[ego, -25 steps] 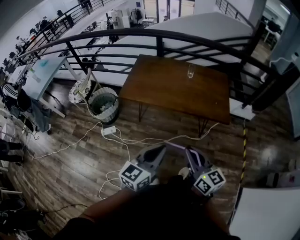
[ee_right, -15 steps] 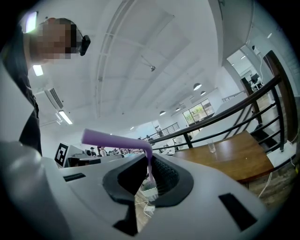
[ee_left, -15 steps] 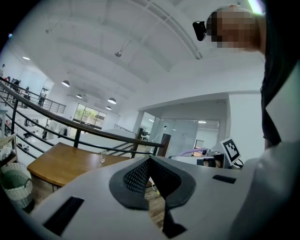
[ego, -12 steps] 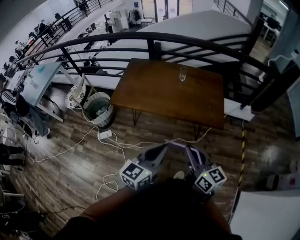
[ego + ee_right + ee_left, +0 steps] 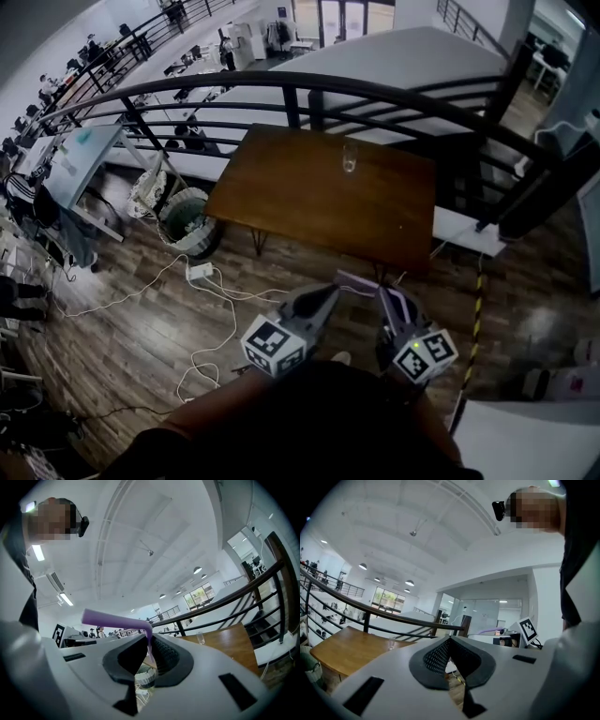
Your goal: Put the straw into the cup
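Observation:
A clear glass cup [image 5: 349, 157] stands near the far edge of the brown wooden table [image 5: 309, 202], well ahead of both grippers. My right gripper [image 5: 386, 300] is shut on a purple bent straw [image 5: 356, 281], whose long part sticks out to the left. In the right gripper view the straw [image 5: 112, 619] runs left from the jaws, and the cup [image 5: 200, 638] shows small on the table [image 5: 225, 646]. My left gripper [image 5: 328, 294] is shut with nothing in it. From the left gripper view the cup [image 5: 391, 643] is far off on the table [image 5: 342, 649].
A black metal railing [image 5: 309, 89] curves behind the table. A mesh waste basket [image 5: 187, 220] stands left of the table. White cables [image 5: 220, 286] and a power strip [image 5: 199, 272] lie on the wood floor. Yellow-black tape [image 5: 473, 314] runs at the right.
The table and cup have slid left and lower in the head view and look a little nearer. Both grippers keep the same pose, with the straw still held.

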